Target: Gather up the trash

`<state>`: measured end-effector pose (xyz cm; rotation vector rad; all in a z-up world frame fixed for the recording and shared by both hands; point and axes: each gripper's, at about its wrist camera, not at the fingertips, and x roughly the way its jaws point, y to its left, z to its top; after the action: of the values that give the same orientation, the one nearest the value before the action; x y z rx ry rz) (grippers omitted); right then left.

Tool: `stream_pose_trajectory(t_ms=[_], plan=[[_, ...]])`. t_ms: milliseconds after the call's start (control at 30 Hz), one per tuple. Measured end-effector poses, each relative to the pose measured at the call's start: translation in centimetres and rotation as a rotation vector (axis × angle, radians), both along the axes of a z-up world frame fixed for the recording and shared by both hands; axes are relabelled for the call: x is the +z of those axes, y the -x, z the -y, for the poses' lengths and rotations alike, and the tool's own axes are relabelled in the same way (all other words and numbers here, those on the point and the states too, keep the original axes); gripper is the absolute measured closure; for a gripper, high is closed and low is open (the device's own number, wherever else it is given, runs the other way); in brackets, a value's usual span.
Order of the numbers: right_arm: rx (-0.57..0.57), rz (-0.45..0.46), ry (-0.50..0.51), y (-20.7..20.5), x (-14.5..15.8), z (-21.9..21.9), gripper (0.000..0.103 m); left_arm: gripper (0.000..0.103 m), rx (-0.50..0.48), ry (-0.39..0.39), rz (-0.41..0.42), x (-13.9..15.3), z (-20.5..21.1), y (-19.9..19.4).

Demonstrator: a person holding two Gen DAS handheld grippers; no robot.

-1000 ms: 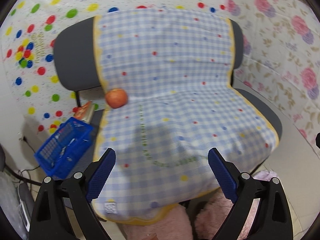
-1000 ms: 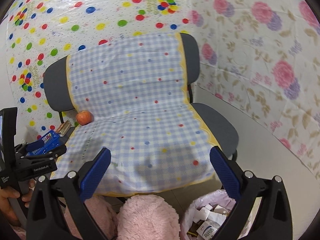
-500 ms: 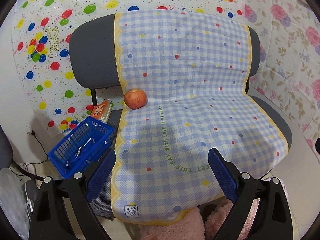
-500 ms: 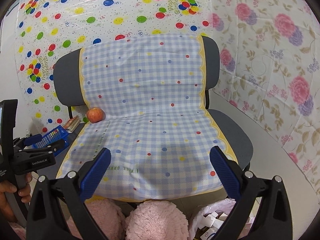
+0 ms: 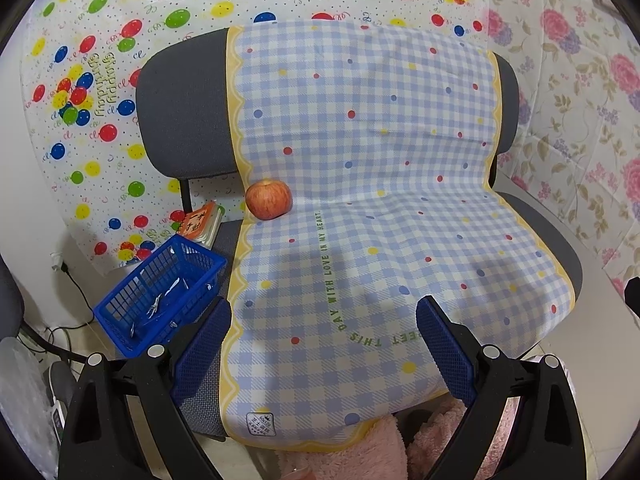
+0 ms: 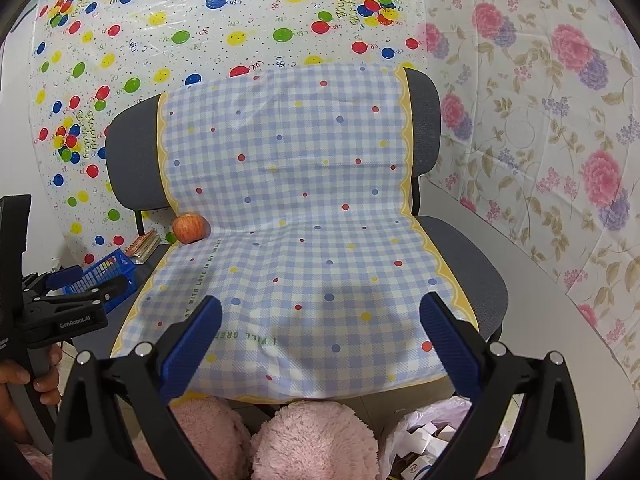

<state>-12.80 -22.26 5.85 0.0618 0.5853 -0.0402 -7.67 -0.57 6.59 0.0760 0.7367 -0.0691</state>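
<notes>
I have both grippers hanging in front of a grey chair (image 5: 180,120) draped with a blue-and-white checked cloth (image 5: 380,200). My left gripper (image 5: 324,344) has its jaws spread wide with nothing between them; my right gripper (image 6: 320,332) is spread just as wide, also holding nothing.

The one loose thing on the seat is an apple (image 5: 268,199), red and yellowish, sitting at the back left corner of the cloth where the seat meets the backrest. From my left wrist camera it lies well ahead of the jaws and somewhat left of their centre line, roughly above the left finger (image 5: 200,344). From the right wrist camera the apple (image 6: 190,228) is farther off, well to the left of the jaws and beyond them.

Left of the chair on the floor stands a blue basket (image 5: 160,292) with a few small bits in it that I cannot make out. It sits just beside my left gripper's left finger in the picture. Behind it a small orange packet (image 5: 200,220) leans by the chair's edge.

In the right wrist view I also see the left gripper (image 6: 60,304) at the left edge, held by a hand (image 6: 24,380), and at the bottom right a plastic bag (image 6: 424,436) holding small boxes, next to pink fluffy slippers (image 6: 312,436).
</notes>
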Motion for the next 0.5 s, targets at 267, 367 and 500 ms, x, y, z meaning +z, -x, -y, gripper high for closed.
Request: stream_pose_trajectory(t_ms=[267, 367, 500], plan=[[-0.002, 0.001, -0.002, 0.08, -0.12, 0.21, 0.006, 0.01, 0.001, 0.001, 0.003, 0.0, 0.16, 0.08], [-0.001, 0.0, -0.002, 0.06, -0.14, 0.28, 0.006, 0.01, -0.001, 0.0, 0.002, -0.03, 0.09, 0.09], [-0.003, -0.001, -0.002, 0.14, -0.16, 0.34, 0.006, 0.01, -0.003, 0.0, 0.001, 0.0, 0.37, 0.28]])
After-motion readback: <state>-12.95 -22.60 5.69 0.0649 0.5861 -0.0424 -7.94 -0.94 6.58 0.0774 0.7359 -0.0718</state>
